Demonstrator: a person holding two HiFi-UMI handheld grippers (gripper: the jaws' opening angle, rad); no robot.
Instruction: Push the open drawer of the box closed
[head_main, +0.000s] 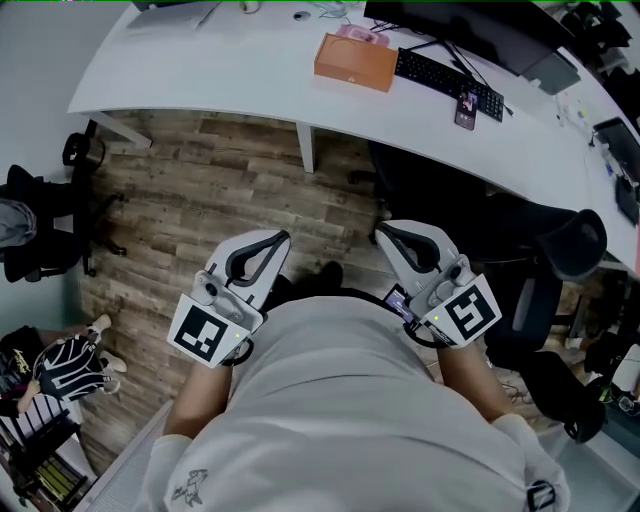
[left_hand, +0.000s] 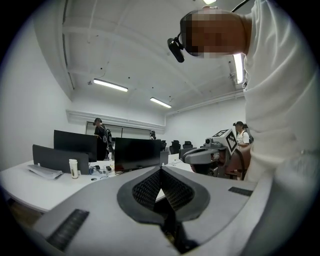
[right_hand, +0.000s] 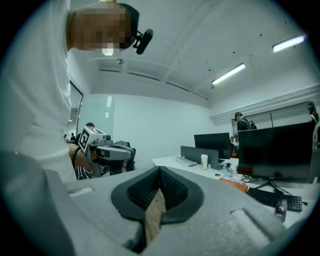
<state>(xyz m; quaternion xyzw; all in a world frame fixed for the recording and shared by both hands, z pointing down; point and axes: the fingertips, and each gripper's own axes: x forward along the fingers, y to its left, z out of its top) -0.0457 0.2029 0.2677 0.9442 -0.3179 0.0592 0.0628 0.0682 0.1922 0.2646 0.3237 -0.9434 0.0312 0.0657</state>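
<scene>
Both closed — left tool (head_main: 282, 241), right tool (head_main: 381, 233) — well apart from box (head_main: 355, 62) on desk (head_main: 200, 60).

Open wood floor (head_main: 220, 190) lay between me and the white desk (head_main: 250, 80), free for either arm to pass. My left gripper (head_main: 284, 239) and right gripper (head_main: 381, 233) hung at my waist, jaws pressed together on nothing, with bare floor showing between them. On the desk, the orange box (head_main: 355, 62) had clear tabletop to its left and front. A keyboard (head_main: 445, 80) lay just beside it on the right, with a phone (head_main: 466, 108) near that and a monitor (head_main: 470, 25) behind. A desk leg (head_main: 308, 148) stood under the edge. A black chair (head_main: 560, 250) crowded my right side, and another chair (head_main: 50, 215) sat well apart on my left.
</scene>
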